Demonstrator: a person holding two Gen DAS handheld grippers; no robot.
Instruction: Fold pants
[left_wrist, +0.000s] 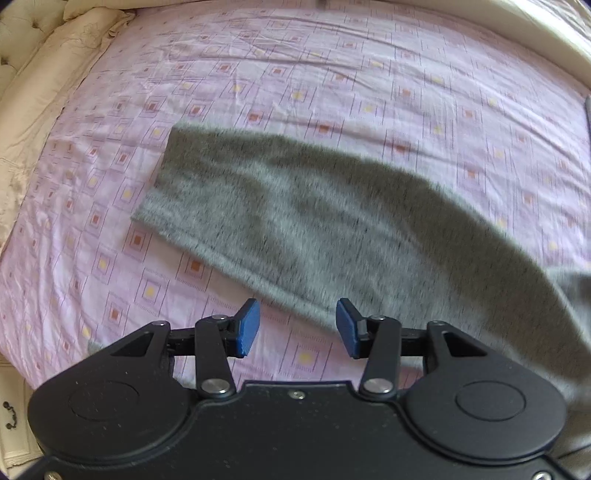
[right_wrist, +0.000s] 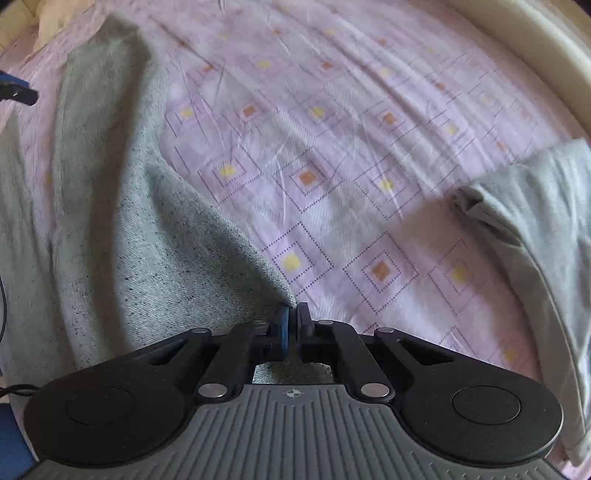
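Grey heathered knit pants (left_wrist: 332, 221) lie spread across the pink bedsheet with printed squares (left_wrist: 295, 74), one leg stretched long and flat in the left wrist view, its hem end pointing away toward the cream quilted bedding (left_wrist: 48, 92) at the mattress edge. Risk first: the right gripper (right_wrist: 291, 314) has only a thin pinch at the very edge of the fabric, so a quick lift or a sideways drag may let the knit slip out, or pull the layers apart and skew the fold. Cloth bunches in a raised ridge leading into that pinch; carried over as is, the ridge likely sets a crease. Another risk: the left gripper (left_wrist: 297, 328) may nip the sheet along with the pants, since the leg's near edge lies flat on it. Right jaws are closed tight on the fabric edge. Left jaws stand roughly half apart, empty, blue pads (left_wrist: 247, 326) hovering above the leg's near edge, touching nothing as far as can be seen. A second pale grey garment (right_wrist: 546, 221) lies apart at right.
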